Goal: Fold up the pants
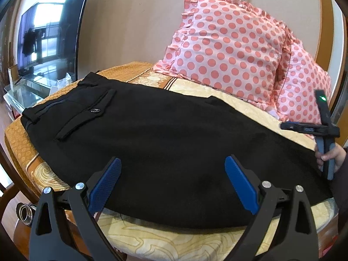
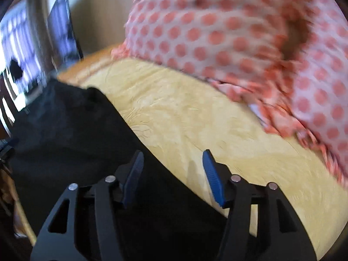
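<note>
Pants: black flat-woven dress pants (image 1: 174, 143) are lying on the yellow patterned bed (image 1: 174, 243), long axis running crosswise ahead of both grippers.
Left gripper (image 1: 171, 182): hovering above the near edge, jaws apart, empty.
Right gripper (image 2: 173, 176): jaws apart, straddling the far edge.
Views: only left wrist is showing the waistband pocket; the right one is blurring.
</note>
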Available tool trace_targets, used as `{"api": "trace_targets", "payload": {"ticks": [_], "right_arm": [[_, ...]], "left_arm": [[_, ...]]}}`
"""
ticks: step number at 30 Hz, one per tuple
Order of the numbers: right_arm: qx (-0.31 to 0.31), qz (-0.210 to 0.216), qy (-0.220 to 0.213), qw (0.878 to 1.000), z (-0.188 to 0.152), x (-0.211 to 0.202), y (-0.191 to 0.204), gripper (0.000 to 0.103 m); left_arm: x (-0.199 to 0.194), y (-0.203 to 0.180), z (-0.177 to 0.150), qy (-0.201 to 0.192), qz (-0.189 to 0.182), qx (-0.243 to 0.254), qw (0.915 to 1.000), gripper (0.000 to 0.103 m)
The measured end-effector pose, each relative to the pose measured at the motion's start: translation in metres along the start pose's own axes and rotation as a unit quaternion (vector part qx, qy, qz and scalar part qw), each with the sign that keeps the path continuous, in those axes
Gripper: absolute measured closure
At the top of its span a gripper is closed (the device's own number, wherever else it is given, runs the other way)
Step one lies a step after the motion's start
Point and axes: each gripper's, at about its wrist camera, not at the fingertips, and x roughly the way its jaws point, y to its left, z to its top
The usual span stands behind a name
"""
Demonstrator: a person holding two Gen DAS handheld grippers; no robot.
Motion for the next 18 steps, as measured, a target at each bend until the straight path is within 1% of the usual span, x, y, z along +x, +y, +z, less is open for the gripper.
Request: {"api": "trace_targets", "payload": {"ticks": [2, 4, 6, 7, 8, 9, 10, 11, 12, 13, 14, 15, 16, 17, 18], "right_arm": [[0.006, -0.004, -0.010, 1.000, -0.014, -0.020, -0.010, 0.050], [0.007, -0.017, -0.018, 1.000, -0.031, -0.039, -0.019, 0.050], [0.003, -0.025, -0.008, 1.000, -0.050, -0.050, -0.023, 0.051], [-0.006, -0.052, 0.014, 0.999, -0.063, -0.050, -0.024, 0.051], [-0.016, -0.097, 0.041, 0.994, -0.074, -0.046, -0.026, 0.051], [-0.020, -0.136, 0.062, 0.989, -0.083, -0.043, -0.031, 0.041], [-0.003, -0.155, 0.048, 0.987, -0.091, -0.054, -0.041, 0.040], [0.024, -0.187, 0.046, 0.981, -0.097, -0.065, -0.052, 0.040], [0.057, -0.221, 0.041, 0.973, -0.105, -0.082, -0.065, 0.038], [0.079, -0.231, 0.028, 0.969, -0.111, -0.095, -0.072, 0.035], [0.121, -0.240, -0.004, 0.963, -0.126, -0.122, -0.085, 0.033], [0.162, -0.260, -0.024, 0.952, -0.143, -0.145, -0.097, 0.025], [0.193, -0.280, -0.034, 0.940, -0.157, -0.162, -0.105, 0.022], [0.233, -0.305, -0.047, 0.922, -0.178, -0.184, -0.117, 0.022], [0.262, -0.321, -0.054, 0.909, -0.195, -0.199, -0.125, 0.022]], "left_arm": [[-0.004, 0.001, 0.001, -0.006, -0.005, -0.003, 1.0000, 0.006], [-0.006, -0.001, 0.002, -0.011, -0.010, -0.001, 0.9999, 0.006], [-0.005, -0.004, 0.002, -0.011, -0.011, 0.004, 0.9999, 0.006], [-0.003, -0.005, 0.002, -0.008, -0.008, 0.006, 0.9999, 0.005], [-0.001, -0.005, 0.001, -0.005, -0.006, 0.005, 1.0000, 0.005], [0.002, -0.005, 0.000, -0.001, -0.005, 0.005, 1.0000, 0.005], [0.004, -0.006, 0.000, 0.003, -0.003, 0.004, 1.0000, 0.005], [0.005, -0.006, 0.000, 0.004, -0.001, 0.005, 1.0000, 0.005], [0.004, -0.007, -0.001, 0.003, -0.001, 0.005, 1.0000, 0.005], [0.003, -0.007, -0.001, 0.001, -0.003, 0.005, 1.0000, 0.005], [0.002, -0.007, -0.001, 0.000, -0.006, 0.005, 1.0000, 0.005], [0.000, -0.006, -0.001, -0.001, -0.010, 0.004, 0.9999, 0.005], [0.000, -0.006, -0.001, -0.001, -0.012, 0.003, 0.9999, 0.005], [0.000, -0.006, -0.001, -0.001, -0.014, 0.003, 0.9999, 0.005], [0.000, -0.006, -0.001, 0.000, -0.014, 0.003, 0.9999, 0.005]]}}
